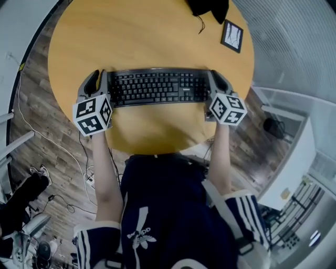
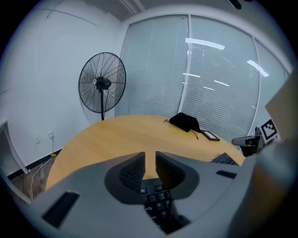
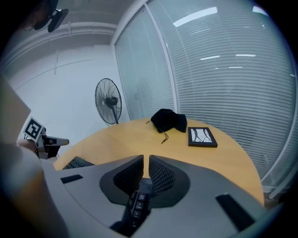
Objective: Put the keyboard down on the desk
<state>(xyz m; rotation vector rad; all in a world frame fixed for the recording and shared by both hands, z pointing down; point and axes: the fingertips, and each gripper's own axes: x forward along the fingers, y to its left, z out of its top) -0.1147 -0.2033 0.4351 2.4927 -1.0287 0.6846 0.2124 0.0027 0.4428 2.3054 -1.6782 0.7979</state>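
Count: one keyboard (image 1: 157, 86), two grippers, one black pouch (image 1: 210, 8), one picture frame (image 1: 232, 35), one fan (image 2: 102, 83).
Pouch: on the round desk (image 1: 147, 37) — contents unseen.
Keyboard: over the desk's near part, spanning both grippers.
Left gripper (image 1: 100, 81): jaws narrow, clamping the keyboard's left end.
Right gripper (image 1: 216, 81): narrow — clamping its right end.

The bench (image 1: 152, 37) is smooth pale wood; the keyboard (image 1: 157, 86) is matt black plastic; the pouch (image 1: 212, 8) at one o'clock is soft cloth.

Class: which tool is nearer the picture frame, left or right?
Right. The right tool grips the keyboard at its right end, on the picture frame side of the table; the left tool holds the far left end.
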